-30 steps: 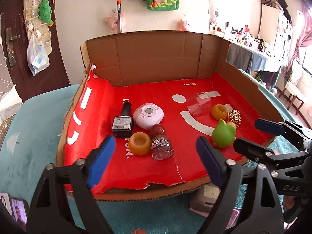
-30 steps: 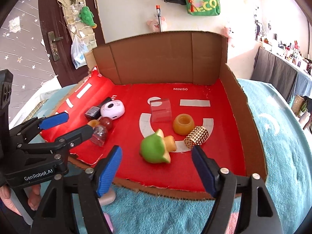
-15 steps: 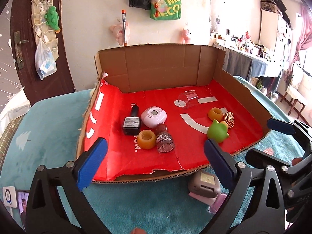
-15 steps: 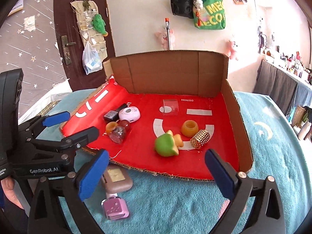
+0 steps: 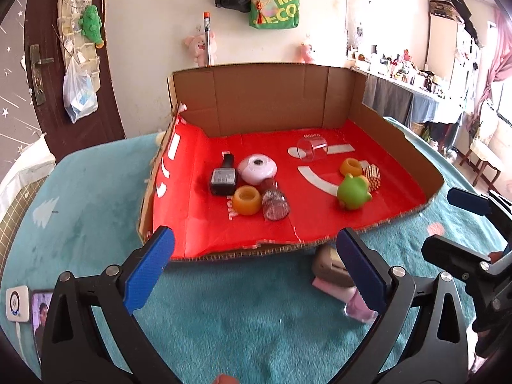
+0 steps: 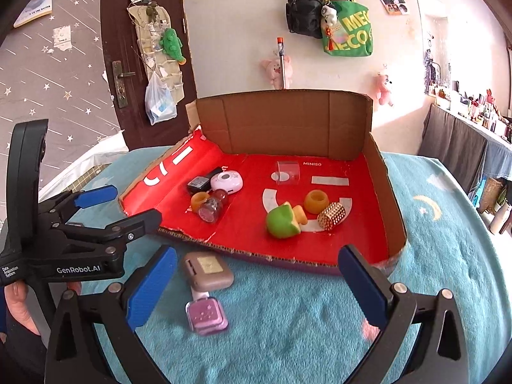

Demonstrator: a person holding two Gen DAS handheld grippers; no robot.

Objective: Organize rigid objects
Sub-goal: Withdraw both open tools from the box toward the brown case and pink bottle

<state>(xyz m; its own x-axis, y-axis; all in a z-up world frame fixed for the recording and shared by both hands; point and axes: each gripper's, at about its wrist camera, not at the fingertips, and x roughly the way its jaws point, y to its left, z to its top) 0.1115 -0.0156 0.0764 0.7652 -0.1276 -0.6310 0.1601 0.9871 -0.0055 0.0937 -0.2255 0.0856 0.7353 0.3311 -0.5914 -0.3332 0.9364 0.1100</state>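
- Left wrist view: the left claw [image 5: 252, 267] is held spread wide, empty, above the teal tabletop [image 5: 96, 211].
- The right claw [image 6: 257, 283] is likewise released, gripping nothing.
- A brown case [image 6: 208, 271] and pink bottle [image 6: 207, 316] are seen just before the cardboard tray [image 6: 380, 188].
- A green toy [image 6: 281, 222] is seen lying inside the tray.

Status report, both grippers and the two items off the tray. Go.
Left gripper open, empty; right gripper open, empty. Brown case and pink bottle on the blanket, outside the cardboard tray. Nothing blocking them.
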